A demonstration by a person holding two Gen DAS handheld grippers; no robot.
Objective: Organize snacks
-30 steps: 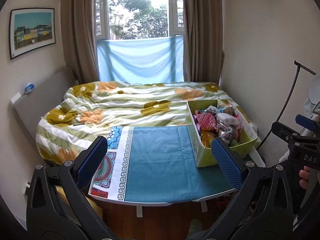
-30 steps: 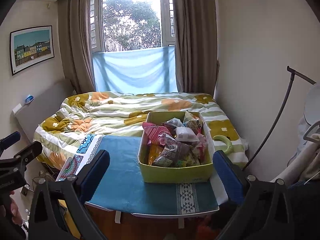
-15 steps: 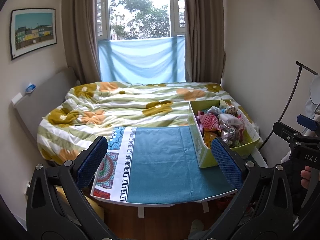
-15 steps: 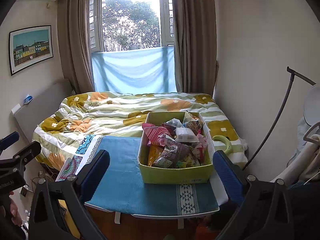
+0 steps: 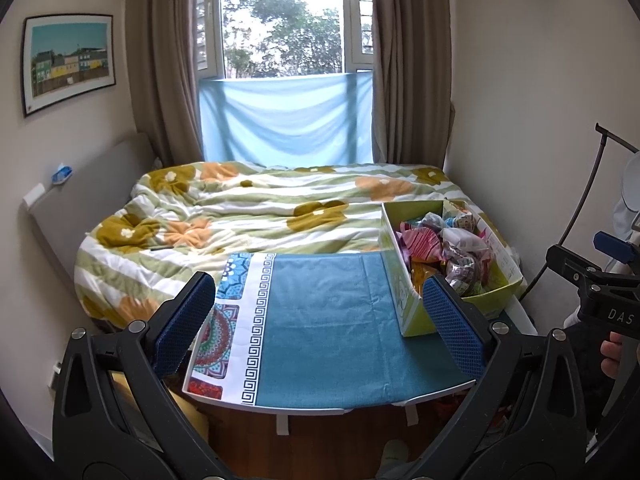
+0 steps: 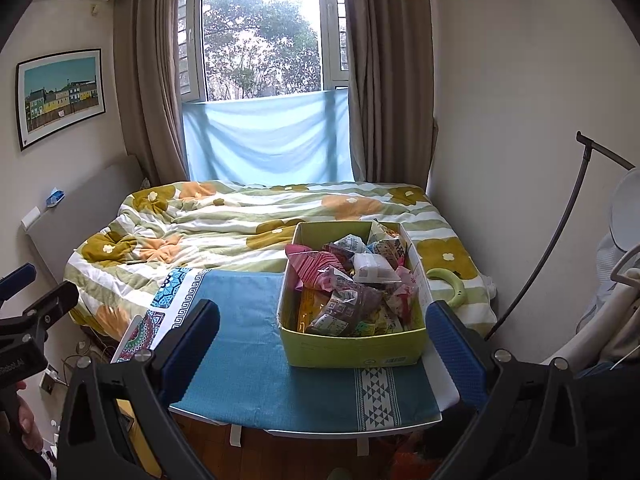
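Observation:
A yellow-green cardboard box point(image 6: 352, 346) full of several snack packets point(image 6: 348, 280) stands on the right part of a small table covered with a blue cloth point(image 6: 248, 360). It also shows at the right in the left wrist view point(image 5: 408, 312). My left gripper point(image 5: 320, 324) is open and empty, held back from the table's near edge over the cloth point(image 5: 320, 328). My right gripper point(image 6: 324, 348) is open and empty, its fingers framing the box from in front, apart from it.
A bed with a flowered quilt point(image 5: 248, 216) lies behind the table, under a window with curtains. A green ring-shaped object point(image 6: 450, 284) lies on the quilt right of the box. A black stand pole point(image 6: 560, 232) leans by the right wall. Wooden floor shows below the table.
Both views shift only slightly; the left gripper drifts a little to the left. Both stay open and nothing on the table has moved.

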